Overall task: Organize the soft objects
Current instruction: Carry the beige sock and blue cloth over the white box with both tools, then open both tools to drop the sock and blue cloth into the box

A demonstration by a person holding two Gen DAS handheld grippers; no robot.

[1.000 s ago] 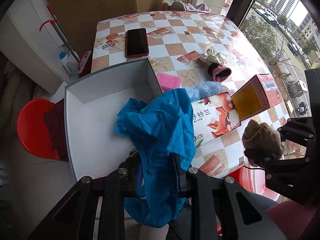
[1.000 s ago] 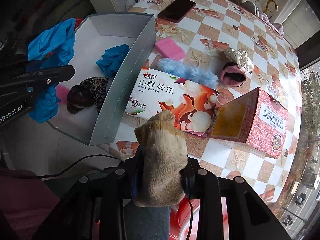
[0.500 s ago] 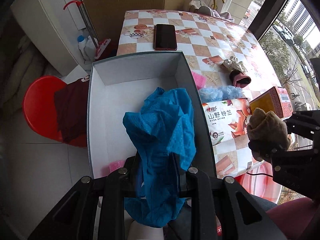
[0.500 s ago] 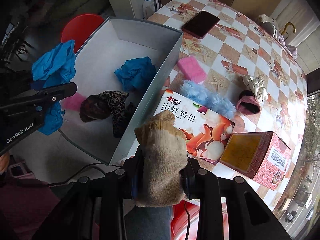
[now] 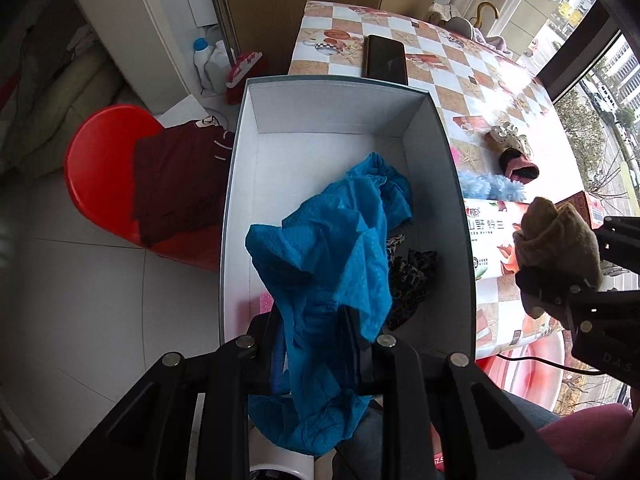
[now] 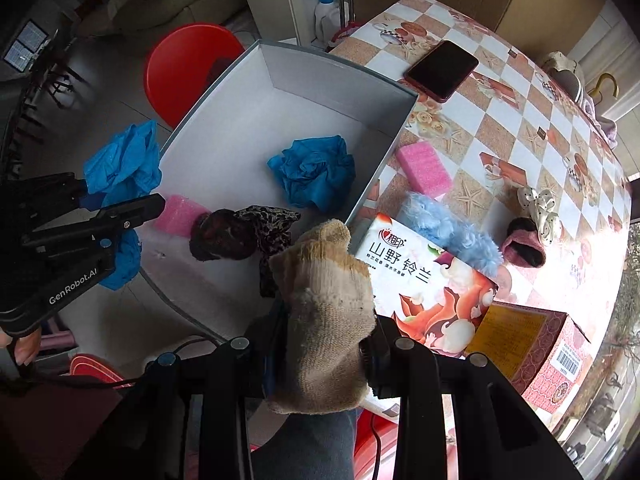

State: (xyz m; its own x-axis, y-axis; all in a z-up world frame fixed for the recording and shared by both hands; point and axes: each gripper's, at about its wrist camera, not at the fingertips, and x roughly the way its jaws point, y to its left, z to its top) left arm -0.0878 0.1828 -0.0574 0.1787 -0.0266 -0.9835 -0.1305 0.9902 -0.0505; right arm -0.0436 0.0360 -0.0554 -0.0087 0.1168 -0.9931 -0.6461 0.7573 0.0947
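Now the left gripper (image 5: 316,344) hangs directly over the open box (image 5: 244,168), clamped on the blue cloth (image 5: 328,264); the right gripper (image 6: 324,340), pinching the beige sock (image 6: 328,304), sits just outside the box's near wall.

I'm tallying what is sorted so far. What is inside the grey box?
The grey box holds a crumpled blue cloth, a leopard-print piece and a pink sponge. Anything under them stays hidden.

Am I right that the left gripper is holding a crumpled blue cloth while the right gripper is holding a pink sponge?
Not quite: the right gripper holds a beige knitted sock, as the right wrist view shows. The left gripper does hold the crumpled blue cloth.
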